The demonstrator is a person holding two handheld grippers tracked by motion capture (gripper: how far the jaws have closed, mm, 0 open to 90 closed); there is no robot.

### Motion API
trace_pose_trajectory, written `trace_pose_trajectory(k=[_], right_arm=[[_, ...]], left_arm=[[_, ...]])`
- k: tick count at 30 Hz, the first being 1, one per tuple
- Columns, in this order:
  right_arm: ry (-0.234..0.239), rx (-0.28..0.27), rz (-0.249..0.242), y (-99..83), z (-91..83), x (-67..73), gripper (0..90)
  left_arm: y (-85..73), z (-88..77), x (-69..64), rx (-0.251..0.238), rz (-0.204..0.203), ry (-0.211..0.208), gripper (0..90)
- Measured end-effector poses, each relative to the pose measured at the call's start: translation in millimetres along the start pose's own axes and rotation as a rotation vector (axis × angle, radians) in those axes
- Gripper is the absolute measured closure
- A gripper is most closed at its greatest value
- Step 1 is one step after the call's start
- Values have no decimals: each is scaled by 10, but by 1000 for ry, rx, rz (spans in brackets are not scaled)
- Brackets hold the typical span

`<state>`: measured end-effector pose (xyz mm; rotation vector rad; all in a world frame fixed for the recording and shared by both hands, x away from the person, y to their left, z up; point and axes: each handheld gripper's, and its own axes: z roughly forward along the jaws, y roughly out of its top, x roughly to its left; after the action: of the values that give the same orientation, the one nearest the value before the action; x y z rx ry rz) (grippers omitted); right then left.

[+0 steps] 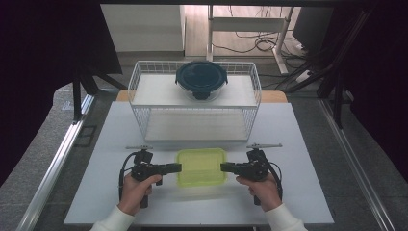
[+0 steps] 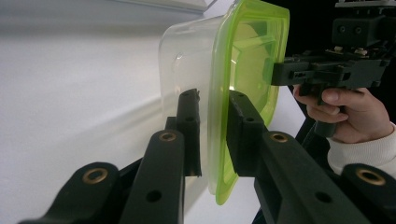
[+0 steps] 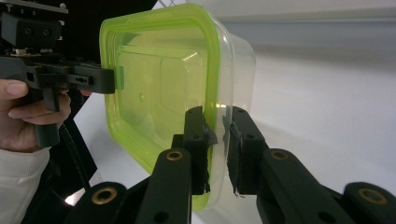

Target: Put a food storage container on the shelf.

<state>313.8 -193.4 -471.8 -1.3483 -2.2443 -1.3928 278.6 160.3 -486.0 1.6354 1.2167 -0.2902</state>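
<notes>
The left tool (image 2: 212, 119) is pinching the green-lidded box (image 1: 201, 166) by its lid rim on one side, while the right tool (image 3: 218, 130) is clamping the opposite rim. The box is hanging between the two tools, just above the white surface (image 1: 288, 192), in front of the wire basket (image 1: 144, 91).

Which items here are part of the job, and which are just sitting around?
In the job:
- green-lidded clear container, clamped at its rim from both sides
- left gripper
- right gripper

Just lying about:
- white wire basket
- dark round lidded container on the basket's upper shelf
- cables on the floor behind
</notes>
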Motion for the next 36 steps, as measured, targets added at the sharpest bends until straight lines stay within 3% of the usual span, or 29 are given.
trace_pose_trajectory(k=[14,18,25,36], right_arm=[[-7,-29,-51,93,-70,112,785],[-11,-37,-56,123,-81,125,785],[-6,-76,-91,255,-178,216,786],[-7,-98,-139,402,-284,350,785]], left_arm=[[116,-97,-112,-10,77,11,769],[178,-100,-114,-14,81,8,770],[334,-207,-267,-30,119,17,771],[427,-294,-368,-48,136,12,773]])
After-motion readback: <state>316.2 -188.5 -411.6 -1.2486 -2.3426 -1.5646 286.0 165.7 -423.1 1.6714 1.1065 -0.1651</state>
